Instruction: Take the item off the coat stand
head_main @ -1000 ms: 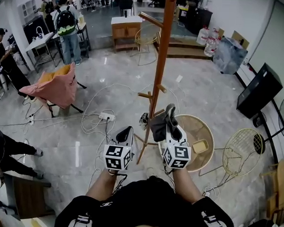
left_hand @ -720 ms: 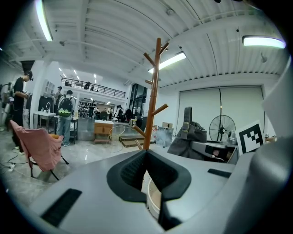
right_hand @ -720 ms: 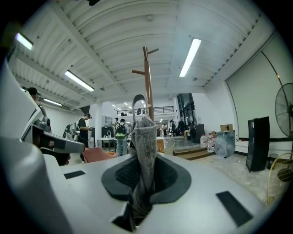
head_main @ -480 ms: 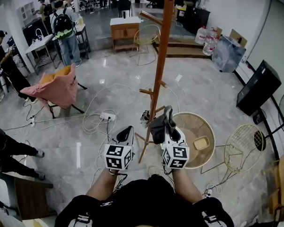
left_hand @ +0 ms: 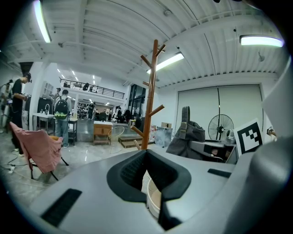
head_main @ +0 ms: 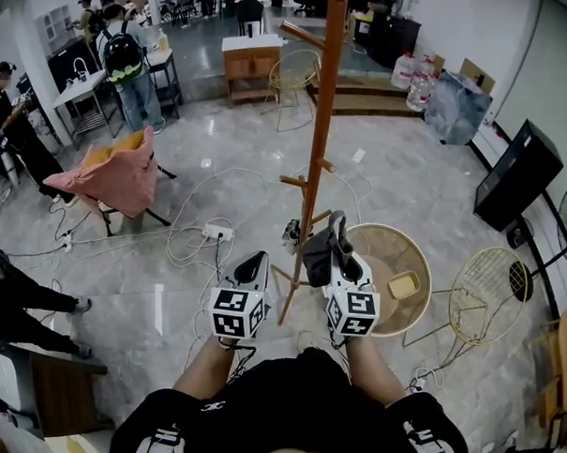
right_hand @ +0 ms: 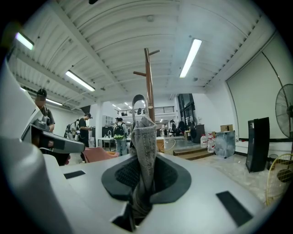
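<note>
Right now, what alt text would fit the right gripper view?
The right claw is shut on a grey fabric strap standing up between its jaws. Behind rises a wooden coat stand, with people standing at the left.

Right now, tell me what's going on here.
A person holds a gripper in each hand beside the tall brown wooden coat stand. The right gripper is shut on the strap of a grey fabric bag, which looks clear of the stand's pegs. The left gripper is empty, with its fingers slightly apart.
</note>
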Available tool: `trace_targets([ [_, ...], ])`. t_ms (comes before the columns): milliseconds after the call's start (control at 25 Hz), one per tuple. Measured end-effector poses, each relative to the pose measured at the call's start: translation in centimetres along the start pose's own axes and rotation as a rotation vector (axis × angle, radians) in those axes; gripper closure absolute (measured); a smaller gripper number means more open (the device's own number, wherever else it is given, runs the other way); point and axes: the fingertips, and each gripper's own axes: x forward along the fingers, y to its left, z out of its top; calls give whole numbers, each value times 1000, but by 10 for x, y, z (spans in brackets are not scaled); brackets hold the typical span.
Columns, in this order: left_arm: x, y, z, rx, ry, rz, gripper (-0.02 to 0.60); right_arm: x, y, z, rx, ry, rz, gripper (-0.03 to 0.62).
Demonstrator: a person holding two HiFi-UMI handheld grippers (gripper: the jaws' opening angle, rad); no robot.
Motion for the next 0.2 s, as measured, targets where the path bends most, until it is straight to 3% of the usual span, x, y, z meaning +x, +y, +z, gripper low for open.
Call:
trace_targets([
  [200,-1,-3,7,-1,1,3,569,-2,-2,9,3,-1,6,536],
])
